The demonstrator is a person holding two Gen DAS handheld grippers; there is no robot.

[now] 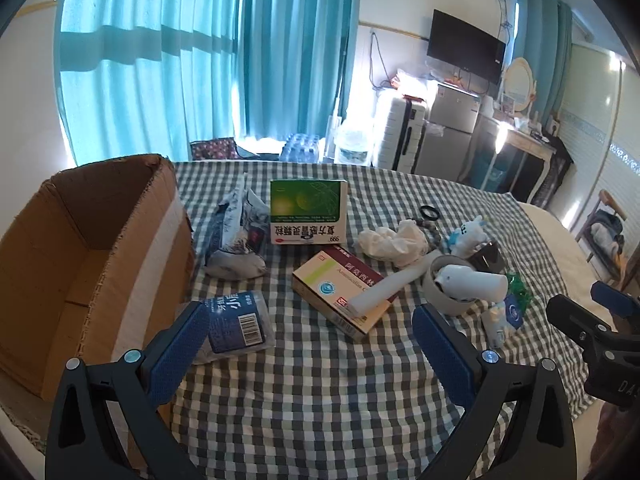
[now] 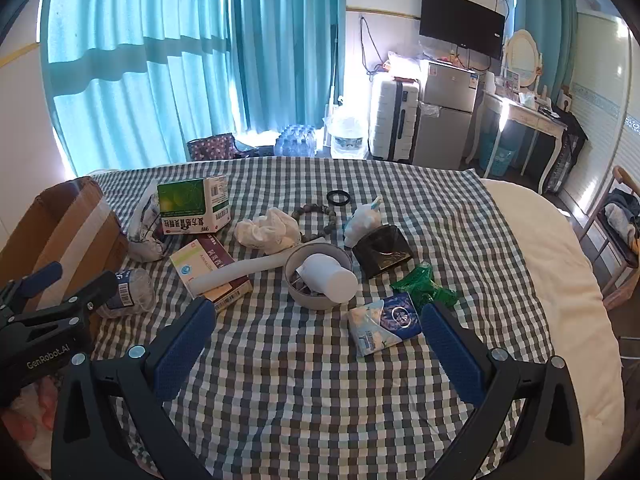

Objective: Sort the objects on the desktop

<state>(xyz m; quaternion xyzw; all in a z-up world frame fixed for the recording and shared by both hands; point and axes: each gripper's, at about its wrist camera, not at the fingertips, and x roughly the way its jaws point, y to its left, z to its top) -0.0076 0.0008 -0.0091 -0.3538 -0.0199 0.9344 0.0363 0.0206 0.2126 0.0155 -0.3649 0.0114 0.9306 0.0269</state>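
Desktop objects (image 2: 320, 276) scattered on checked cloth (image 2: 304, 384), both grippers spread, empty

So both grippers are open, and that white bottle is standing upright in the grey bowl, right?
Not quite. Both grippers, left and right, are open, but the white bottle lies on its side in the grey bowl, one end sticking out over the rim. The right wrist view shows it best.

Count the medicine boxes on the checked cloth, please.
2. The green box stands at the back, near the cardboard carton. The maroon box lies flat in front of it, under a white tube. More could be hidden inside the carton.
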